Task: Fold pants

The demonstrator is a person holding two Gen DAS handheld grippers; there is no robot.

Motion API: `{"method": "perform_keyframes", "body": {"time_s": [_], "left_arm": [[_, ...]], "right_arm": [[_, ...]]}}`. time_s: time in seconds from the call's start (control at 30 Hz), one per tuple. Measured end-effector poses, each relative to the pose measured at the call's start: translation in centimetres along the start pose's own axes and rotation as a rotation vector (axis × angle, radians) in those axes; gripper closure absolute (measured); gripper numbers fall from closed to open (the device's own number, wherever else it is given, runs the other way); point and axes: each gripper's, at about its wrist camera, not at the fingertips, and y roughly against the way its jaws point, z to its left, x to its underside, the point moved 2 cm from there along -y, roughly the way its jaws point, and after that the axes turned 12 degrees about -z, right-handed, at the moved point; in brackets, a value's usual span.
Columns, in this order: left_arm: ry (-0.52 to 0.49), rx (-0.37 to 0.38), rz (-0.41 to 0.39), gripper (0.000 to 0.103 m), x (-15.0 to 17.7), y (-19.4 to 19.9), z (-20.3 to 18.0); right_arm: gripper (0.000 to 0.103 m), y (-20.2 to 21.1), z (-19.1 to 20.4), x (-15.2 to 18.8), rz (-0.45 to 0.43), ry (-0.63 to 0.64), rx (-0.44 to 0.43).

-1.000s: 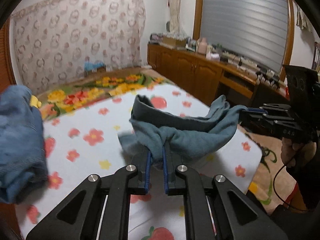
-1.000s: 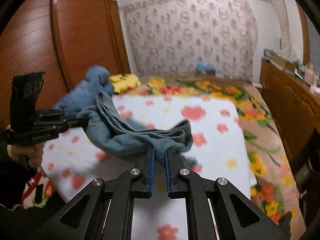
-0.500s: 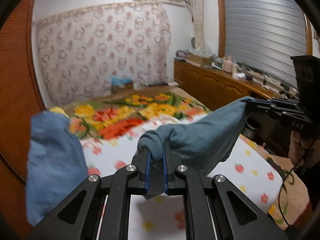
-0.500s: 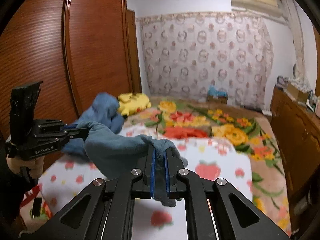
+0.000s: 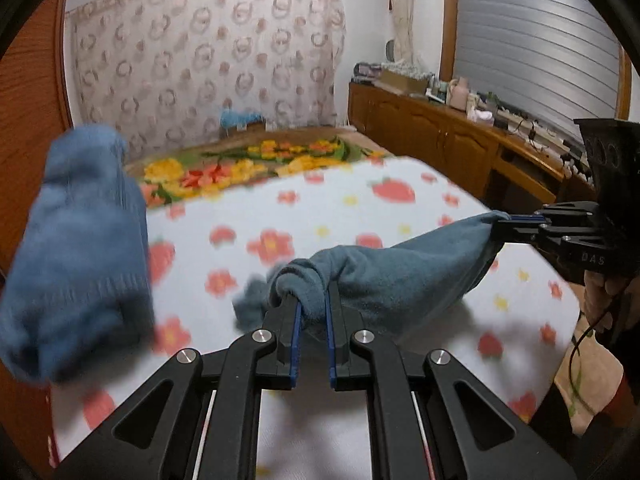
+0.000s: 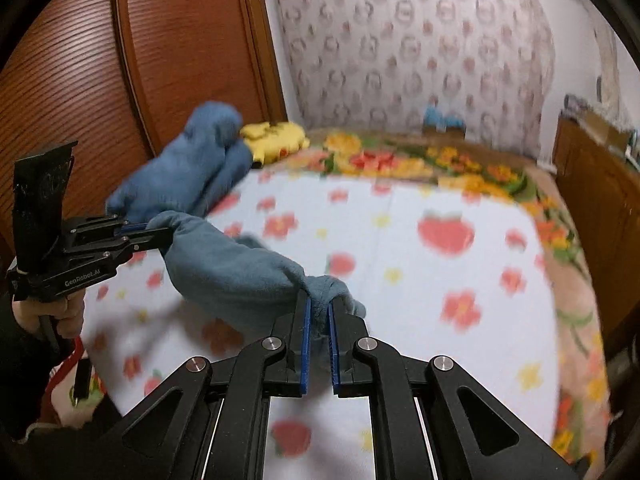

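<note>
A bed covered by a white blanket printed with strawberries and flowers fills both views, a wooden wardrobe along one side. A heap of blue clothing rests at the bed's edge near a yellow plush toy. The teal pants hang stretched in the air above the blanket between the two tools. The left hand-held gripper is clamped on one bunched end, and the right hand-held gripper is clamped on the other.
</note>
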Motion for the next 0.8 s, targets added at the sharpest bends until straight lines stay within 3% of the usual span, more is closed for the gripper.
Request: {"method": "perform_keyframes", "body": {"time_s": [0.5,0.8], "left_arm": [[0.019,0.007,0.084,0.092,6.6,4.6,-2.1],[0.044,0.020,0.106,0.090,7.5,4.8,-2.1]], "right_arm": [[0.096,2.8,0.7,3.8,0.067,-0.041,-0.083],[0.095,2.8,1.0,4.9,0.091,-0.060,-0.066]]}}
